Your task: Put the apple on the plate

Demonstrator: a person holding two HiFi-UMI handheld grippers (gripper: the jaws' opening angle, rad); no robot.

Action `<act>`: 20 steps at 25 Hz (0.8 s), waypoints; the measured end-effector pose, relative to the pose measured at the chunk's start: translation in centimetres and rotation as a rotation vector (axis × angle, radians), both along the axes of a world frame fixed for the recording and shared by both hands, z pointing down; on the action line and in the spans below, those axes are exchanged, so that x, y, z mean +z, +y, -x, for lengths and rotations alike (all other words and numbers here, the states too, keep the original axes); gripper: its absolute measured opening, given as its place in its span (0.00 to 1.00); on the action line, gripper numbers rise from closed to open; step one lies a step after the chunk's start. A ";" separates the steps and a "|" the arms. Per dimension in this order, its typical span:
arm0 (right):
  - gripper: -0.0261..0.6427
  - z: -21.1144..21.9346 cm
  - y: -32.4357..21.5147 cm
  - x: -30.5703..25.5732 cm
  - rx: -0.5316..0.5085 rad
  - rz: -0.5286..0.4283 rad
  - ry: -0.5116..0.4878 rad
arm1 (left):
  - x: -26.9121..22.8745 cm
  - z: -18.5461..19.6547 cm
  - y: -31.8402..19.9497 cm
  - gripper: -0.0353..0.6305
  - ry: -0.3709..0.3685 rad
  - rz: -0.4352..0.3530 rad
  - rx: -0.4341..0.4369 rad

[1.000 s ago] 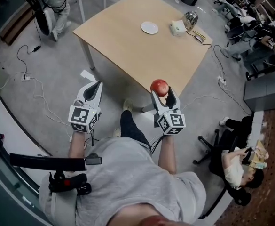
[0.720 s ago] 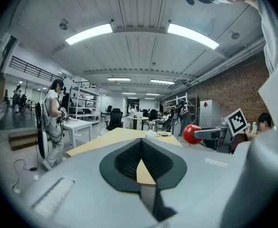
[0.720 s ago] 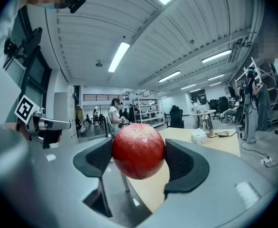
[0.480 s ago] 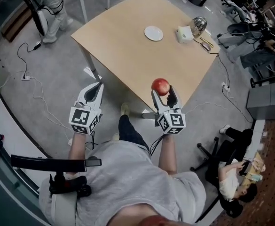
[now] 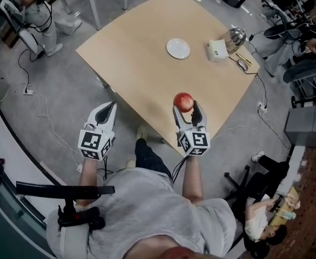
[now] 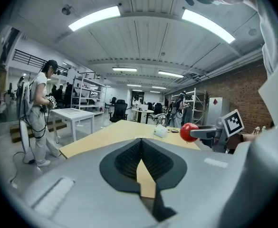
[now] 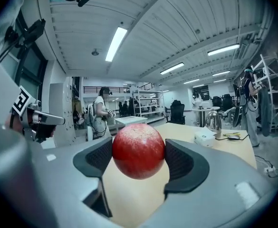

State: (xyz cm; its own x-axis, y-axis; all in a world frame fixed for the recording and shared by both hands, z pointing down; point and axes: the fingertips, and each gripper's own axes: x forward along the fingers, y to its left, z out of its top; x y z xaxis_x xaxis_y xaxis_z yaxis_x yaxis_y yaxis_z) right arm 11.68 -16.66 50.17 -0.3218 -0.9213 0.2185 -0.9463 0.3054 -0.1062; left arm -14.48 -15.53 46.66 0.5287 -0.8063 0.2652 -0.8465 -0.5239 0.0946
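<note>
A red apple (image 5: 183,101) (image 7: 138,150) is clamped between the jaws of my right gripper (image 5: 185,105) (image 7: 139,156), held over the near edge of the wooden table (image 5: 147,53). The apple (image 6: 188,132) also shows in the left gripper view. A small white plate (image 5: 178,48) lies empty on the table, well beyond the apple. My left gripper (image 5: 107,109) (image 6: 141,148) hangs off the table's left front side, over the floor, jaws closed with nothing between them.
A white box (image 5: 216,50) (image 7: 204,137) and a shiny metal kettle (image 5: 236,36) (image 7: 214,122) stand right of the plate, with small items (image 5: 242,62) near the table's right corner. Cables (image 5: 39,107) run over the grey floor. A person (image 5: 31,9) stands at the far left.
The view has moved forward: the table and plate now lie nearer to both grippers. The right gripper still carries the apple, now over the table's edge.
</note>
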 end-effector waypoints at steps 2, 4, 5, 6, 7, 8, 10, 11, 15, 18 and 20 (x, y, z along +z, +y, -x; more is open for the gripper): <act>0.57 0.0 -1.8 0.8 -0.011 0.010 0.015 | 0.5 -0.2 -1.3 0.08 -0.007 0.012 0.002; 0.57 0.1 -3.5 1.7 -0.024 0.018 0.032 | 1.2 -0.5 -2.4 0.08 -0.010 0.023 0.001; 0.57 0.1 -4.3 2.0 -0.031 0.020 0.039 | 1.5 -0.5 -2.9 0.08 -0.011 0.029 -0.001; 0.57 0.2 -5.1 2.4 -0.036 0.021 0.044 | 1.9 -0.6 -3.3 0.08 -0.013 0.037 -0.004; 0.57 0.2 -5.9 2.8 -0.040 0.022 0.047 | 2.3 -0.6 -3.7 0.08 -0.015 0.046 -0.007; 0.57 0.2 -6.7 3.1 -0.043 0.023 0.051 | 2.8 -0.6 -4.2 0.08 -0.017 0.055 -0.011; 0.57 0.1 -8.4 3.8 -0.044 0.024 0.060 | 3.9 -0.7 -5.1 0.08 -0.020 0.074 -0.016; 0.57 0.0 -9.2 4.2 -0.043 0.024 0.062 | 4.5 -0.8 -5.6 0.08 -0.022 0.083 -0.017; 0.57 -0.5 -12.0 5.0 -0.040 0.019 0.063 | 6.0 -1.1 -7.4 0.08 -0.030 0.107 -0.015; 0.57 -0.7 -14.3 5.9 -0.034 0.015 0.069 | 7.0 -1.4 -9.0 0.08 -0.035 0.116 -0.012; 0.57 -0.9 -16.2 7.1 -0.031 0.010 0.081 | 8.3 -1.6 -10.5 0.08 -0.037 0.123 -0.007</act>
